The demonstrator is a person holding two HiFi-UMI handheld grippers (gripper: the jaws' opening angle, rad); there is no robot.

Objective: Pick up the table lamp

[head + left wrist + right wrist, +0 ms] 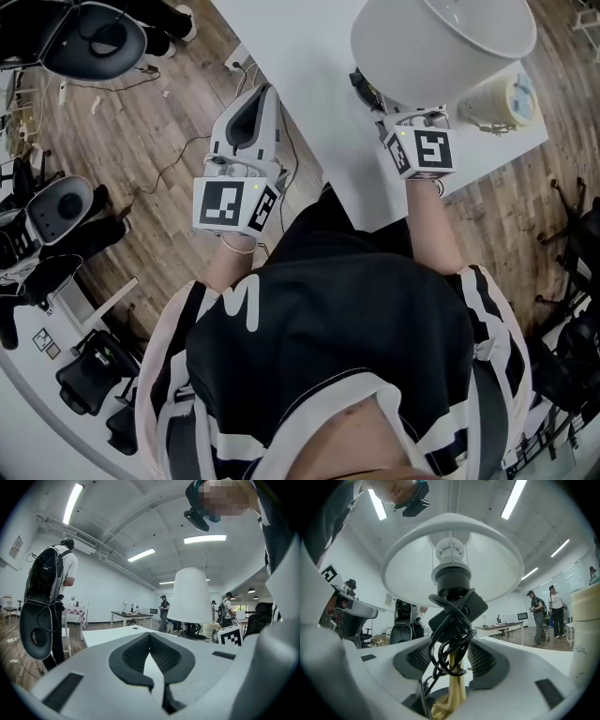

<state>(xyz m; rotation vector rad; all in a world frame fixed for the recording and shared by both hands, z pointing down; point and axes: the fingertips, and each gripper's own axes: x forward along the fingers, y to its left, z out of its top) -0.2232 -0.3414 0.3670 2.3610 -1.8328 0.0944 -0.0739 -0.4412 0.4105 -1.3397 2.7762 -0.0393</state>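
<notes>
The table lamp has a wide white shade [441, 47] and stands on the white table [300, 56]. My right gripper [389, 111] reaches in under the shade. In the right gripper view the lamp's brass stem [457, 691] stands between the spread pads of that right gripper [452, 660], with a bundle of black cord [452, 630] wound round it below the bulb socket. The pads do not press on the stem. My left gripper [265, 94] hovers at the table's left edge, shut and holding nothing, away from the lamp. The left gripper [150, 637] faces the lamp shade [190, 595] from the side.
A cream-coloured roll [502, 98] stands on the table just right of the lamp. Black office chairs [94, 37] and loose cables lie on the wooden floor at left. A person with a backpack [47, 592] stands to the left, and others stand further off.
</notes>
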